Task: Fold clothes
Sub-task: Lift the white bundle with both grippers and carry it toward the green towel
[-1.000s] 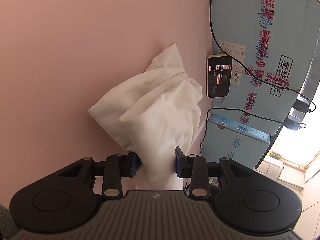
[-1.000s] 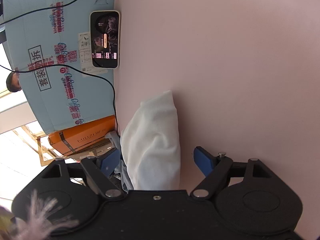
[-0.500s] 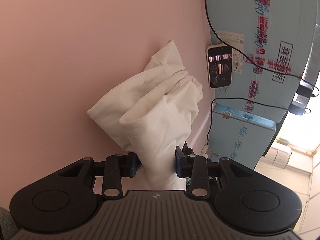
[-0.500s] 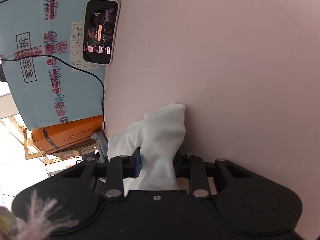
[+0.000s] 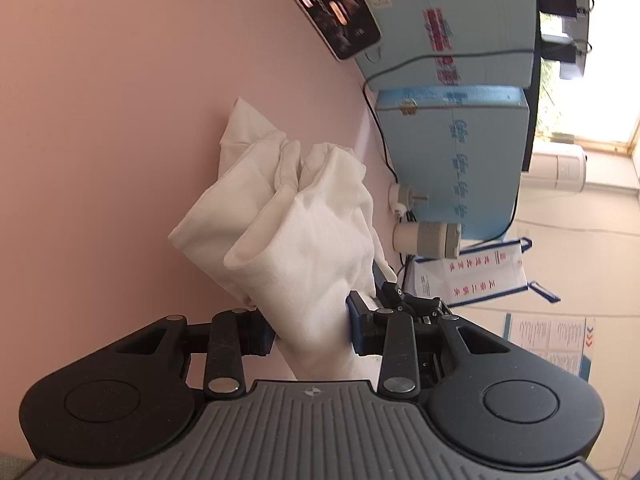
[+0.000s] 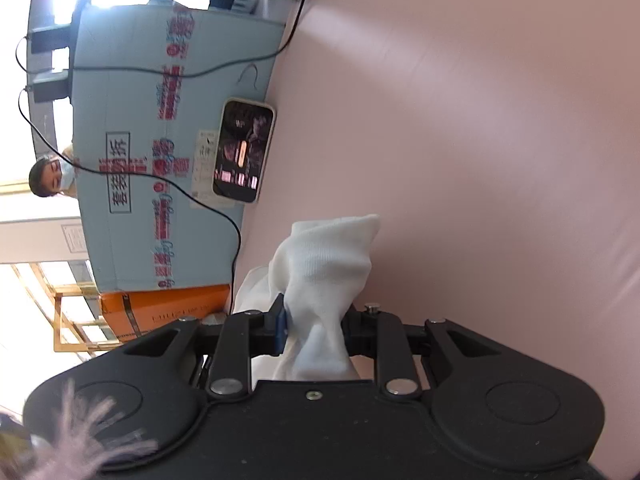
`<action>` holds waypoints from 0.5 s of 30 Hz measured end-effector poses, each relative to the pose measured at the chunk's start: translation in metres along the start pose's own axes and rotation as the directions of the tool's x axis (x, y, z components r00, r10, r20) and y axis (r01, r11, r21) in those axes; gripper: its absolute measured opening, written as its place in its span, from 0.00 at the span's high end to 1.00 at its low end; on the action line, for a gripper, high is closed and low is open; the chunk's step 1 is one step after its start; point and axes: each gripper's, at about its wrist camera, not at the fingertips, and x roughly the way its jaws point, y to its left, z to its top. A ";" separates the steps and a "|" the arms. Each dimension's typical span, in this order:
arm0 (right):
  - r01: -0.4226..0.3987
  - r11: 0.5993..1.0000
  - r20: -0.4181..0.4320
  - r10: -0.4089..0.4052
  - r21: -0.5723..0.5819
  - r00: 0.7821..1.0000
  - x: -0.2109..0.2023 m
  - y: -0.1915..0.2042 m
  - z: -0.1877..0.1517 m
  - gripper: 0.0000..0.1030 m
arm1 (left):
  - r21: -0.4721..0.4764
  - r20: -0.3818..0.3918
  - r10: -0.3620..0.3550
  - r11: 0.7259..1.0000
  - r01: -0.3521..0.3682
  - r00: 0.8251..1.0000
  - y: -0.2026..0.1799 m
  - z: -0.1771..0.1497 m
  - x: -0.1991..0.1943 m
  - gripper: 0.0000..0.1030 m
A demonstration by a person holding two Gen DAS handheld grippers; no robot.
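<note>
Jaws of the left gripper (image 5: 310, 330) pinch a bunched fold of the white knitted cotton garment (image 5: 296, 236), while those of the right gripper (image 6: 314, 330) are closing on another fold of it, cloth squeezed between them. It hangs bunched over the pink surface (image 5: 100, 120). Best draw both grips apart evenly until taut, then lay it flat before folding.
</note>
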 end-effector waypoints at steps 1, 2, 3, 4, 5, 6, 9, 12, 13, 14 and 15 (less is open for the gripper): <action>-0.006 1.000 0.024 0.006 0.008 1.000 -0.010 -0.002 0.003 0.76 | 0.023 -0.021 -0.004 1.000 0.005 1.000 -0.008 0.000 0.008 0.69; -0.013 1.000 0.048 0.013 0.017 0.999 -0.021 -0.004 0.005 0.76 | 0.047 -0.043 -0.007 0.999 0.009 0.999 -0.017 0.001 0.017 0.69; -0.023 0.999 0.075 0.021 0.027 0.997 -0.033 -0.006 0.009 0.76 | 0.072 -0.063 -0.009 0.997 0.013 0.998 -0.027 0.001 0.027 0.69; -0.033 0.999 0.102 0.029 0.037 0.994 -0.045 -0.009 0.012 0.76 | 0.097 -0.083 -0.010 0.995 0.018 0.996 -0.037 0.000 0.037 0.69; -0.043 0.998 0.130 0.037 0.046 0.991 -0.057 -0.011 0.016 0.76 | 0.121 -0.102 -0.011 0.992 0.023 0.995 -0.048 0.000 0.048 0.69; -0.056 0.997 0.161 0.047 0.054 0.986 -0.071 -0.014 0.019 0.76 | 0.147 -0.122 -0.011 0.989 0.029 0.992 -0.059 -0.001 0.060 0.69; -0.087 0.994 0.241 0.068 0.068 0.968 -0.109 -0.023 0.040 0.76 | 0.229 -0.178 -0.009 0.972 0.050 0.984 -0.096 -0.007 0.100 0.68; -0.100 0.993 0.309 0.074 0.069 0.948 -0.144 -0.031 0.069 0.76 | 0.284 -0.221 -0.004 0.956 0.069 0.975 -0.132 -0.014 0.145 0.68; -0.102 0.992 0.328 0.074 0.069 0.942 -0.155 -0.034 0.079 0.76 | 0.299 -0.234 -0.003 0.951 0.075 0.972 -0.145 -0.016 0.160 0.68; -0.103 0.992 0.347 0.074 0.068 0.935 -0.165 -0.036 0.090 0.76 | 0.319 -0.248 -0.001 0.944 0.083 0.969 -0.158 -0.019 0.176 0.68; -0.105 0.992 0.367 0.074 0.065 0.927 -0.176 -0.039 0.102 0.76 | 0.344 -0.263 0.001 0.934 0.092 0.965 -0.171 -0.022 0.191 0.68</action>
